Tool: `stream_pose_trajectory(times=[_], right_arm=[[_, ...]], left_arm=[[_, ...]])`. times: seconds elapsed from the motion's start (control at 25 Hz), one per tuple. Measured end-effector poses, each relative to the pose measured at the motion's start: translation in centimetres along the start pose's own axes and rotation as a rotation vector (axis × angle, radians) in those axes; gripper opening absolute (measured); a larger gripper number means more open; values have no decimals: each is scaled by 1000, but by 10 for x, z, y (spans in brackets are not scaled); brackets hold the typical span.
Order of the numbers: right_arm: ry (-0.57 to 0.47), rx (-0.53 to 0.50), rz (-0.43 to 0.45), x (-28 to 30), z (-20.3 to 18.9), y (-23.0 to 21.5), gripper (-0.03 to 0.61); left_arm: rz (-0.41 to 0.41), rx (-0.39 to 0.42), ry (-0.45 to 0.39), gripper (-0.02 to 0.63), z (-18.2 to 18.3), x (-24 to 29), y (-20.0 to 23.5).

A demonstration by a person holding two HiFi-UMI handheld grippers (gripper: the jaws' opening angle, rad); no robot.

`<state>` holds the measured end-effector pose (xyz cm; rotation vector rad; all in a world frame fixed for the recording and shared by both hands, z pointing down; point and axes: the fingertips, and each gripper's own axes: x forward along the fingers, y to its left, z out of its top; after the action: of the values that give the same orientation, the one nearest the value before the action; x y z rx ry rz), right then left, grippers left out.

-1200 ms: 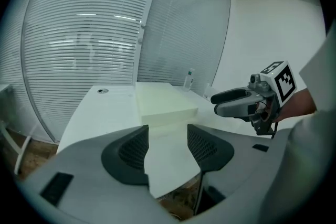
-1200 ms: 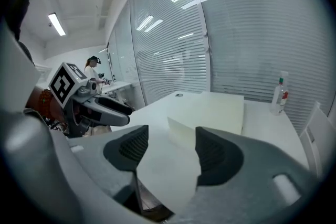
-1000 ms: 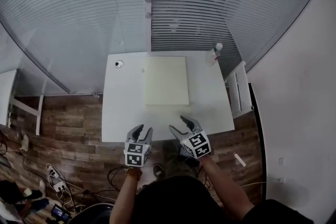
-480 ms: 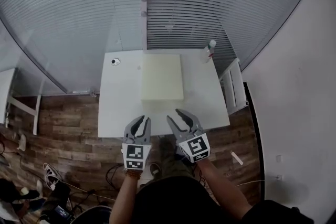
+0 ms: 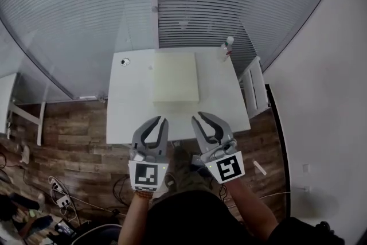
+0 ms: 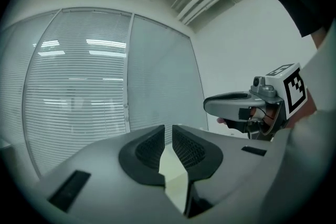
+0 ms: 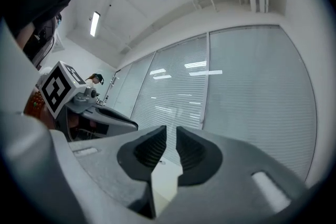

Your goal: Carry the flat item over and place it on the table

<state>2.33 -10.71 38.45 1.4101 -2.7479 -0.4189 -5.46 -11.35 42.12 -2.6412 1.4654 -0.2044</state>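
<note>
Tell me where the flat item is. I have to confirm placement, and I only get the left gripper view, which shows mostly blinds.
Observer: In the head view, the flat pale panel lies on the white table, toward its far edge.
Operator: Is either gripper touching it?
Observer: No. The left gripper and right gripper show at the table's near edge, apart from the panel.
Operator: Is the right gripper holding anything?
Observer: Nothing. The right gripper view shows its jaws empty with a narrow gap between them, and they have just been closing.
</note>
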Motion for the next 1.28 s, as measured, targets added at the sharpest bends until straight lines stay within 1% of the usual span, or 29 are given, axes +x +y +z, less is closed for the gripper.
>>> stream_pose_trajectory(times=[0.08,0.12,0.16,0.28,0.4,0.72,0.88,1.0,1.12,1.28], right_arm=[[-45,-19,-25,-9,17,-3,28],[-62,-32,-33,-14,24,-3,25],[-74,-45,-37,-17,31,-3,25],[-100,-73,-38,-25,45,-1,25],[-106,-72,-45,-29,50,-3,25],[-104,-62,-50,-33,52,0,25],[-102,-60,-48,-35,53,6,25],[-100,-68,-42,-36,54,9,25],[-96,-72,-39,-38,54,11,25],[-90,-70,-30,-36,53,15,25]], left_arm=[[10,-59,-16,43,18,-5,-5],[14,-87,-25,43,26,-7,-8],[14,-96,-35,43,33,-10,-10],[17,-77,-59,43,48,-18,-14],[28,-67,-73,43,55,-22,-16],[92,-62,-106,41,61,-38,-16],[99,-69,-106,40,60,-44,-17],[107,-50,-126,40,64,-47,-17],[116,-66,-136,40,65,-50,-19],[114,-50,-152,40,66,-52,-21]])
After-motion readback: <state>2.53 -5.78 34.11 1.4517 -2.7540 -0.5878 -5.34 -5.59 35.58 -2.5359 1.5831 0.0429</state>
